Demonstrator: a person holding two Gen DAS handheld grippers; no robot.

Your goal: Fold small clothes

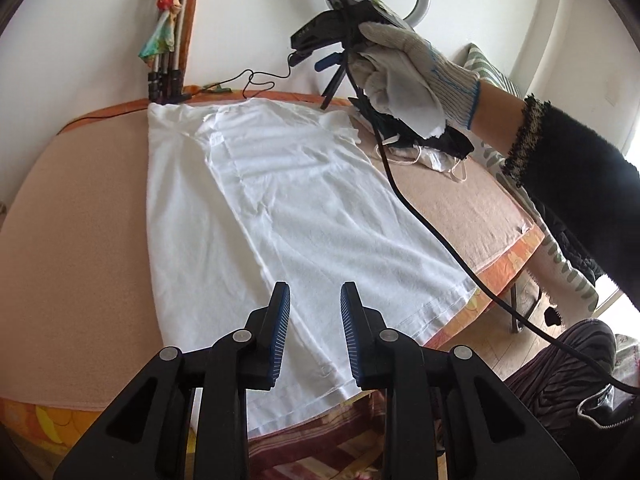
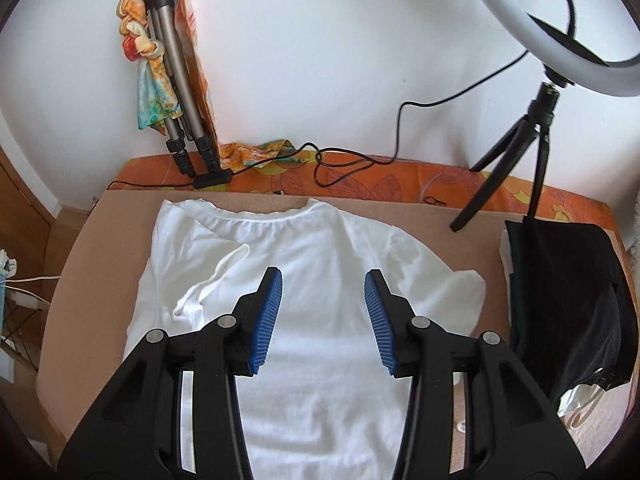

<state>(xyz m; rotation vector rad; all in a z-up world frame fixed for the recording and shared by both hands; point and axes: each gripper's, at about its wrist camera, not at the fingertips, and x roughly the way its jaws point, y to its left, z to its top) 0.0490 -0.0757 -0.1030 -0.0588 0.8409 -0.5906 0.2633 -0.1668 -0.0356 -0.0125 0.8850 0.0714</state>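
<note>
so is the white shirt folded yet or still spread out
Partly folded: the white shirt lies flat on the tan pad, but its left sleeve is turned in over the body while the right sleeve sticks out.

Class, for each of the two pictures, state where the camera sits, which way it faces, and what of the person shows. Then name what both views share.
Left wrist: on the left hand-held gripper, looking from the hem up the white T-shirt; gloved right hand and dark sleeve show.
Right wrist: on the right hand-held gripper, above the shirt, facing the collar and wall; no body shows.
Shared: T-shirt, folded tripod, ring light.
</note>
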